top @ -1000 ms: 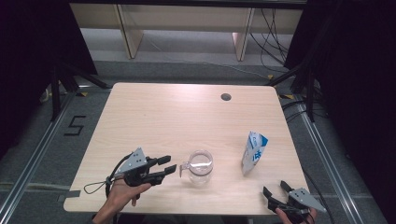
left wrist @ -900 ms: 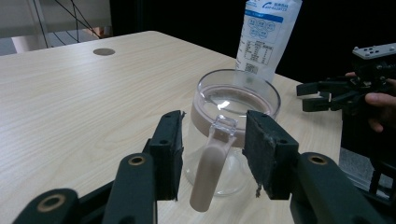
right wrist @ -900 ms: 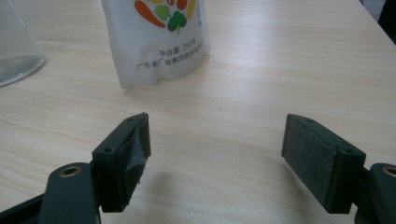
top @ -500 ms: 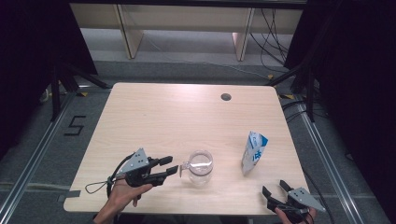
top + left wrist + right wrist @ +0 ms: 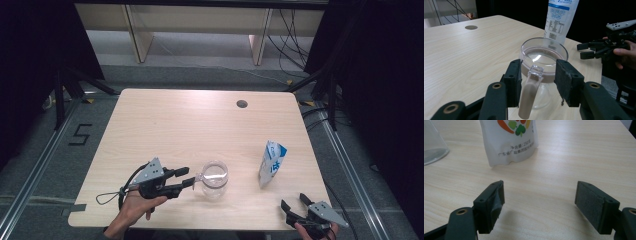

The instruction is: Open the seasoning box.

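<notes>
A clear glass mug [image 5: 215,176] stands near the table's front edge. In the left gripper view its handle [image 5: 531,92] points toward me. My left gripper [image 5: 186,177] lies level with the handle between its jaws, which have just closed further. In that view the gripper [image 5: 537,75] has one pad close beside the handle and the other still apart from it. A white and blue pouch [image 5: 272,162] stands upright to the mug's right. My right gripper [image 5: 295,204] rests open at the front right corner, its jaws [image 5: 540,200] wide with bare table between them, facing the pouch [image 5: 509,140].
The light wooden table [image 5: 190,125] has a round cable hole [image 5: 242,104] at the back right. Dark floor, rails and shelving surround it. The right gripper [image 5: 589,50] and the hand holding it appear beyond the mug in the left gripper view.
</notes>
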Available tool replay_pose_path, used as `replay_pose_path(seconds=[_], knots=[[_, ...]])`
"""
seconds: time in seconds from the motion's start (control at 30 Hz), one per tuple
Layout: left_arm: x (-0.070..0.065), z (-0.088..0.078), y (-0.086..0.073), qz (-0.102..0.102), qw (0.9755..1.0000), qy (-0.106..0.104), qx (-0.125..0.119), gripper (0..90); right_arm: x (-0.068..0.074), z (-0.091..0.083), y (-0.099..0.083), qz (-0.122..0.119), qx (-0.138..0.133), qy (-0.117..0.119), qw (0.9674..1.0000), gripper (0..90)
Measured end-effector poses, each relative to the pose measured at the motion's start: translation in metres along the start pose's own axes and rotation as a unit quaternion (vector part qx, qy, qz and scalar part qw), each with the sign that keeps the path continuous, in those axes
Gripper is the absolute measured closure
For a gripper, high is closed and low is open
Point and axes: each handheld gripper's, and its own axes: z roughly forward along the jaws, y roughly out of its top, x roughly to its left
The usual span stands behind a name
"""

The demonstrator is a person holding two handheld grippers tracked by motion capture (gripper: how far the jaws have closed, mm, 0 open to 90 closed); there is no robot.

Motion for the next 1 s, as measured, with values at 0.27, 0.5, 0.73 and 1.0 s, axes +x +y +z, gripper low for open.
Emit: replay_pose_path(seconds=[0.27,0.5,0.73,1.0], knots=[[-0.001,0.012,0.001,0.018,0.9998,-0.007,0.003,80.7,0.003,-0.002,0.005,0.002,0.006,0.001,1.0000,24.9],[0.001,0.016,0.000,0.017,0.9998,0.002,0.005,84.1,0.004,-0.001,0.009,-0.011,-0.004,0.005,0.9999,25.1],[0.003,0.018,-0.001,0.018,0.9998,0.007,0.006,84.4,0.007,0.000,0.012,-0.028,-0.015,0.008,0.9995,26.9],[0.005,0.018,-0.001,0.022,0.9997,0.004,0.005,84.6,0.014,-0.005,0.016,-0.028,-0.022,0.018,0.9992,28.4]])
